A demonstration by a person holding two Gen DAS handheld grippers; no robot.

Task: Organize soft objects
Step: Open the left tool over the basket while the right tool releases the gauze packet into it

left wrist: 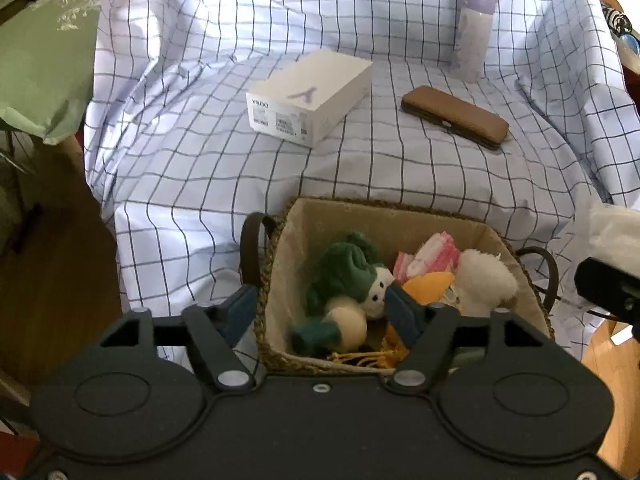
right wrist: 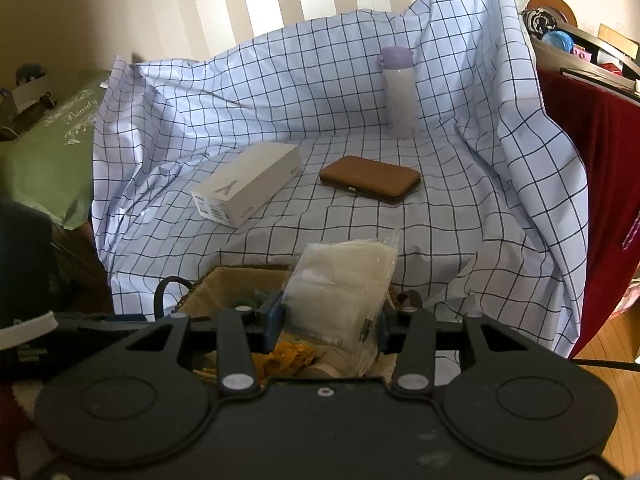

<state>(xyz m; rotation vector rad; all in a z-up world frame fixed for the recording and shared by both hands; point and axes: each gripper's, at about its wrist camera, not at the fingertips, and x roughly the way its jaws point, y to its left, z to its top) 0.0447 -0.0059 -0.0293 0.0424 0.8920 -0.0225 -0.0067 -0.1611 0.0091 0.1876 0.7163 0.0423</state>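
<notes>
Basket mostly hidden behind right claw clamping bagged cloth; left claw spread wide, empty.

The basket sits at the near edge of the desk, on the checked cloth. Inside the basket, the plush toy lies at the left, the fluffy toy at the right, and the small packet behind and between them. Beyond the basket, the box lies on the cloth at centre-left. The flat case lies to the right of the box, apart from it. The bottle stands upright behind the case, near the raised rear fold of the cloth. The bagged cloth sits above the basket's right side, between the right tool fingers. The left tool straddles the basket's left wall.
</notes>
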